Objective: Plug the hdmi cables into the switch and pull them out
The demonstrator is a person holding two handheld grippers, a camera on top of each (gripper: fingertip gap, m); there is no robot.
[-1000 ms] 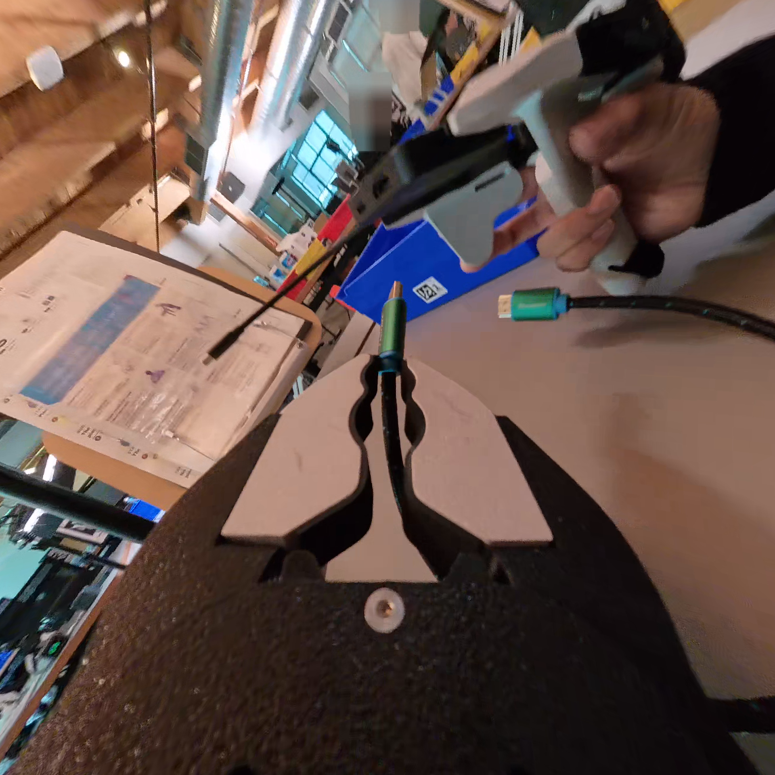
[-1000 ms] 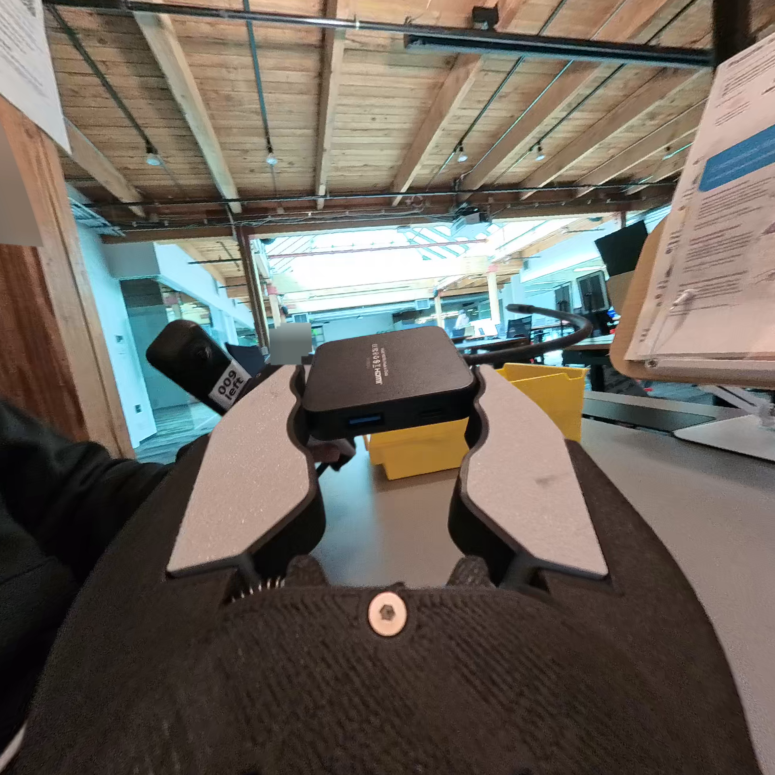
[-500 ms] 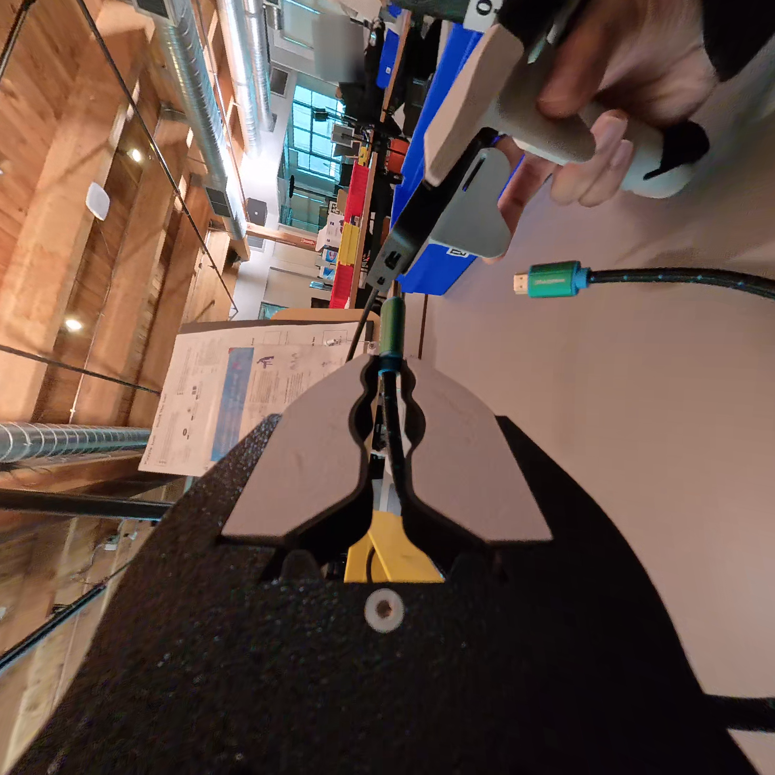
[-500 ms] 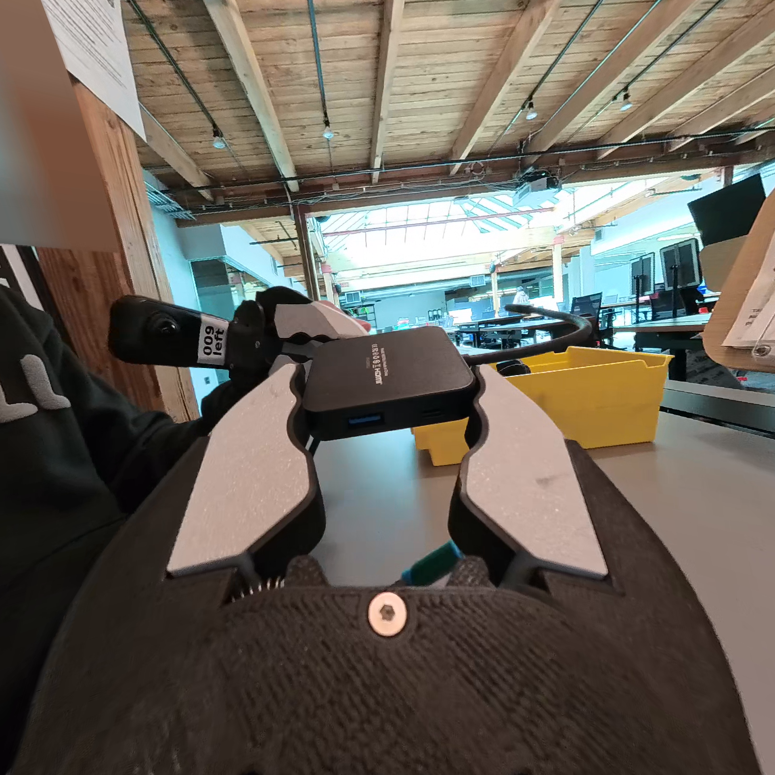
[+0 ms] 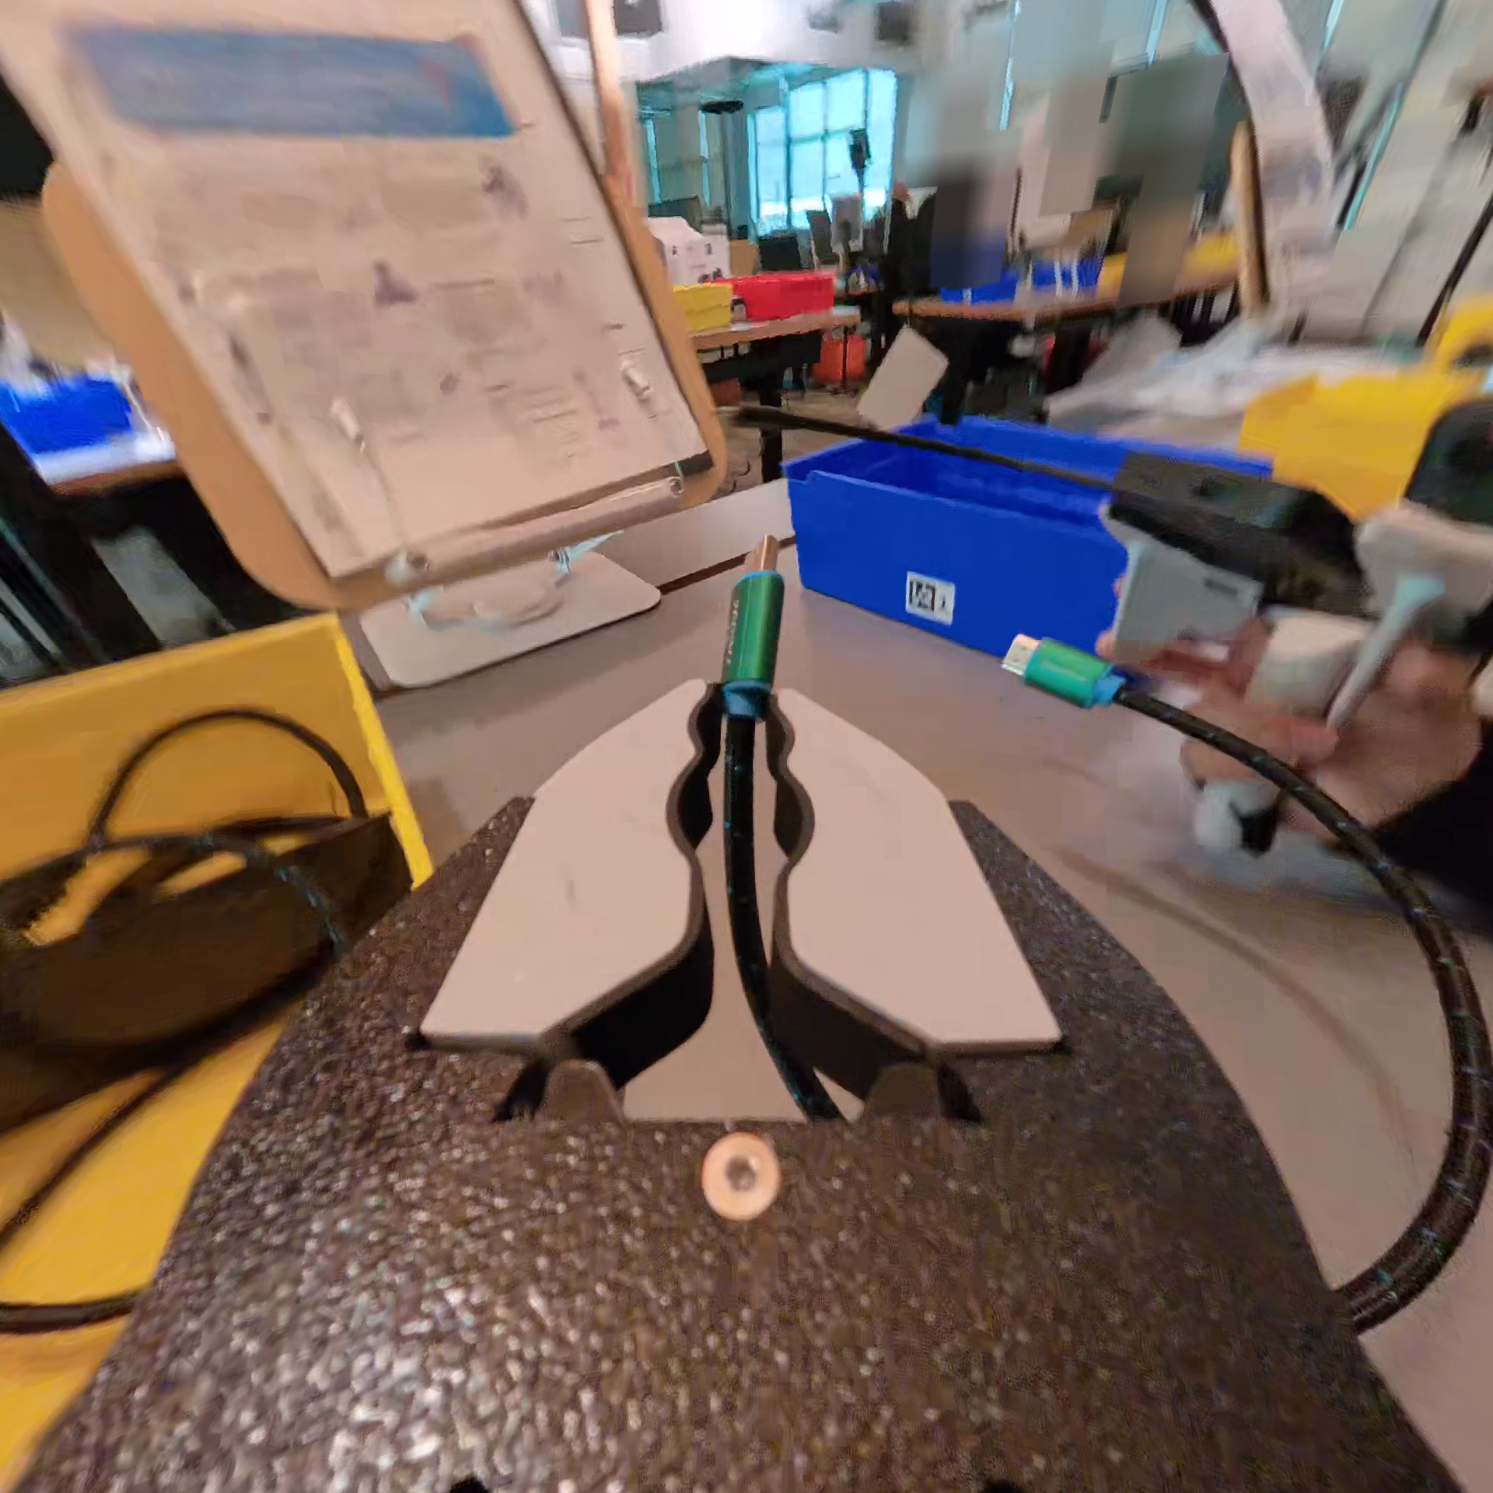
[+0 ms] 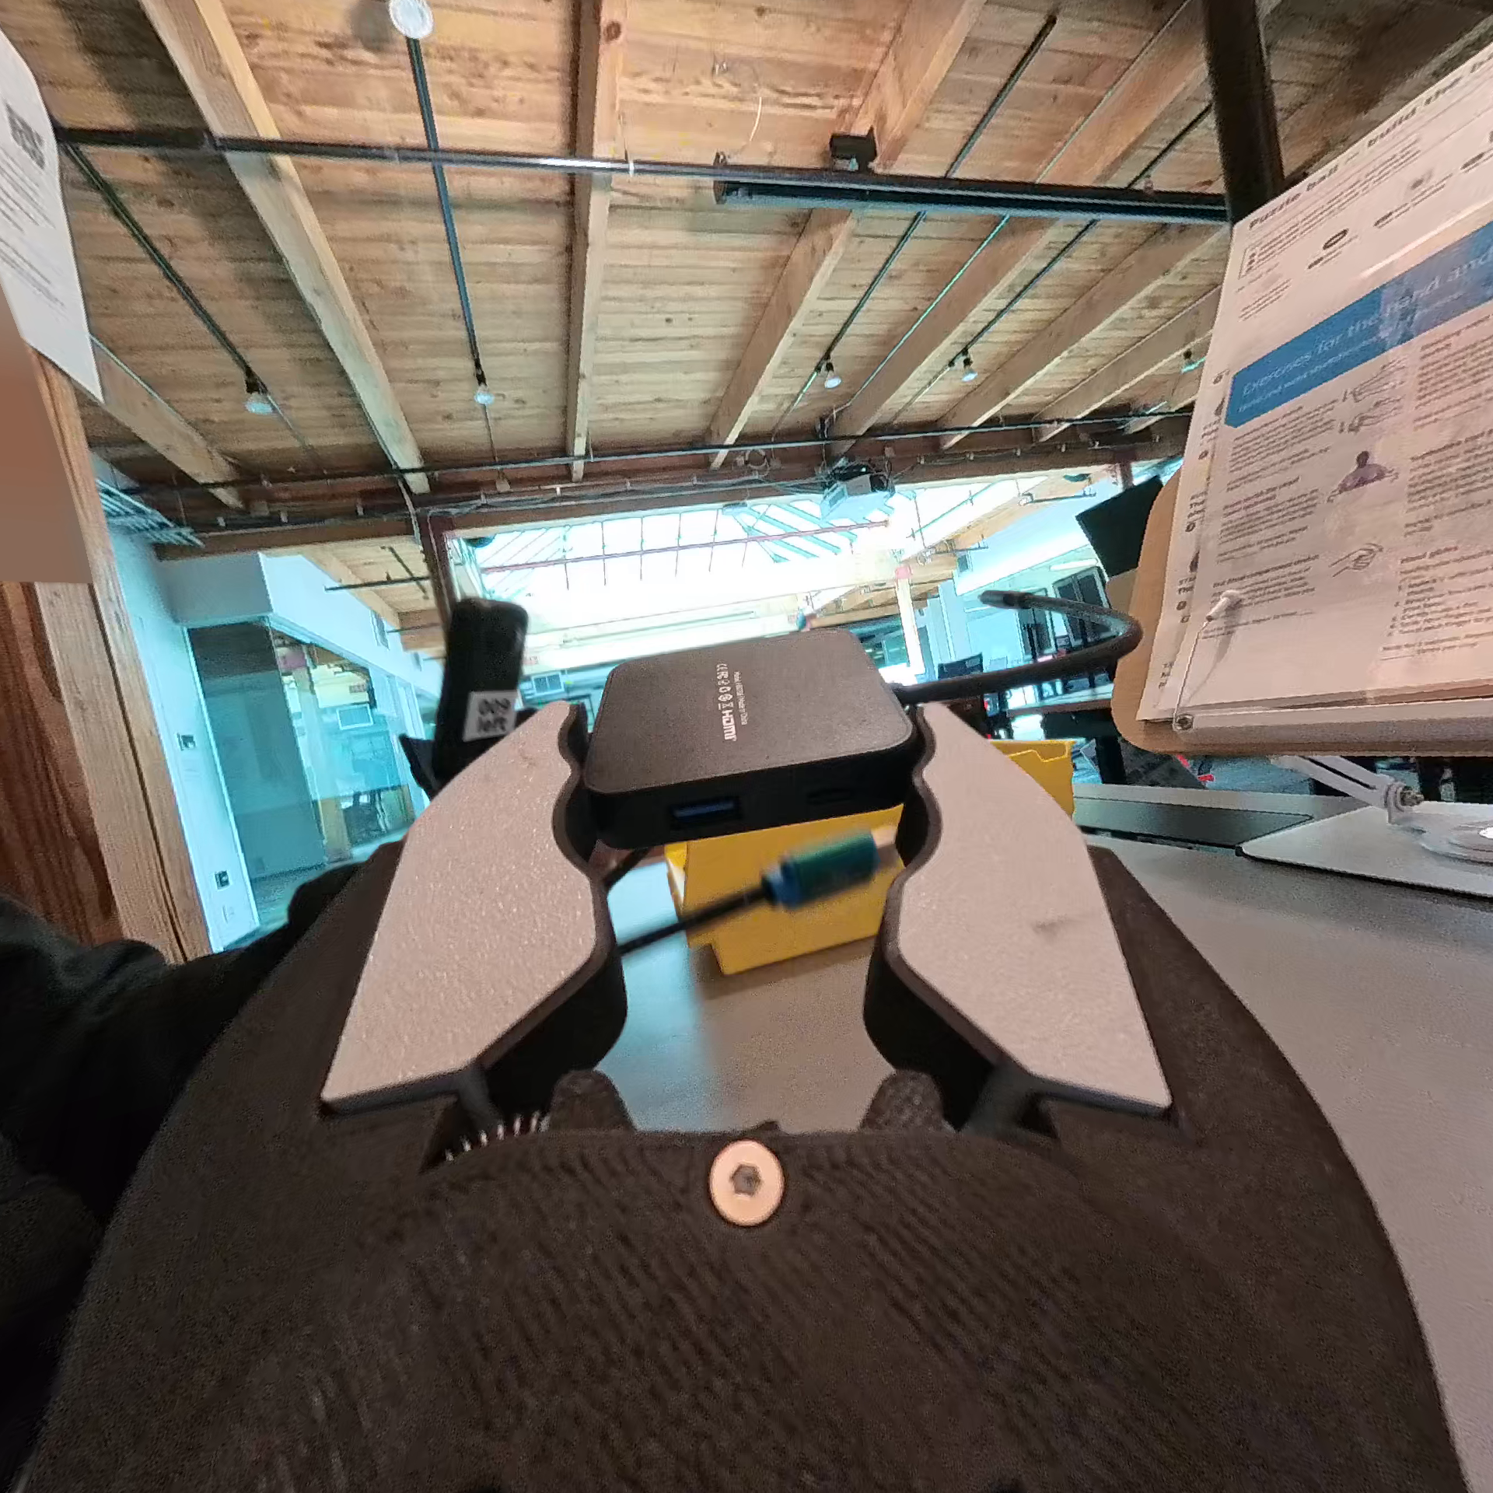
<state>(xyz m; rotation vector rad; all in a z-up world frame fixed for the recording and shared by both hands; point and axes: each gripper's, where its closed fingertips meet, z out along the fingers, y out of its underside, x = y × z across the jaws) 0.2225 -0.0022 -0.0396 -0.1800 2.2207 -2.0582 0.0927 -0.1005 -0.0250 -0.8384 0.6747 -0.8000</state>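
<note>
I am holding my left gripper [image 5: 747, 711] closed on a black braided HDMI cable [image 5: 742, 848], its two grey fingers [image 5: 582, 889] pinching the cord just behind the plug. The green plug [image 5: 753, 626] is sticking out past the fingertips, its metal tip pointing away from me, above the grey table [image 5: 1010, 792].

I am taking the blue bin [image 5: 953, 525] as my landmark. The held plug is sitting just left of the bin's near corner. A second green HDMI plug [image 5: 1058, 669] is hanging free in front of the bin's near wall, toward its right end, and its braided cord [image 5: 1446, 1010] is curving away to the right and down around my tool. Right of the bin, my right gripper [image 5: 1188, 565] is carrying the black switch [image 5: 1212, 505], lifted off the table; a thin black cable [image 5: 913, 440] is running from the switch back across the top of the bin. Left of the bin a clipboard of printed sheets [image 5: 388, 283] is leaning on a stand, and farther left, nearer to me, a yellow bin [image 5: 186, 711] is holding a coil of black cord [image 5: 202, 889].

In the right wrist view, my right gripper [image 6: 747, 759] is clamping the switch [image 6: 747, 719] by its two sides, jaws partly spread to its width. A blurred green plug [image 6: 824, 864] is passing just under the switch's near edge; I cannot tell whether it is touching.
</note>
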